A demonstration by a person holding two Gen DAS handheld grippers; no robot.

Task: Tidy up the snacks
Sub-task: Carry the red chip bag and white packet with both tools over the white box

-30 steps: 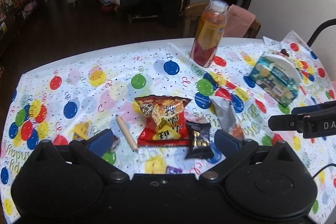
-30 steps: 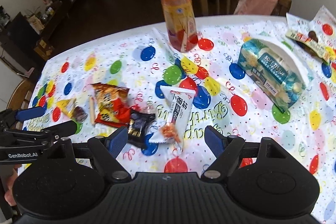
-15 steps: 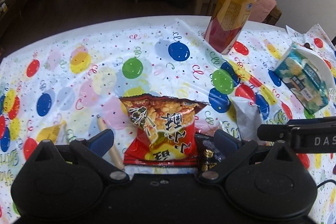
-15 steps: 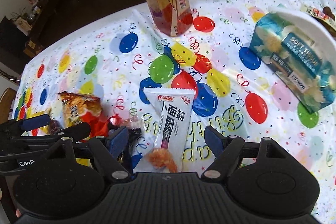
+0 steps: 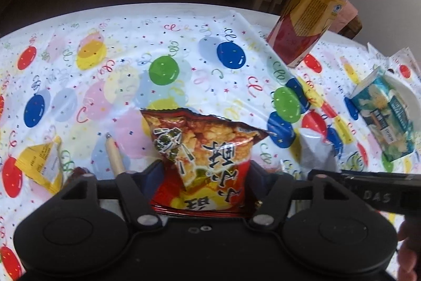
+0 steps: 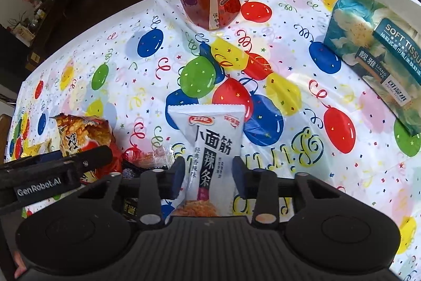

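Taking the drink bottle (image 5: 307, 25) as the landmark: nearer than it and off to its left, the red chip bag (image 5: 202, 165) is pinched by the left gripper (image 5: 204, 170). Right in front of the bottle, the white spicy-strip packet (image 6: 210, 149) is squeezed by the right gripper (image 6: 208, 170) (both look clamped on). The tissue pack (image 6: 379, 52) is seen to the bottle's right.
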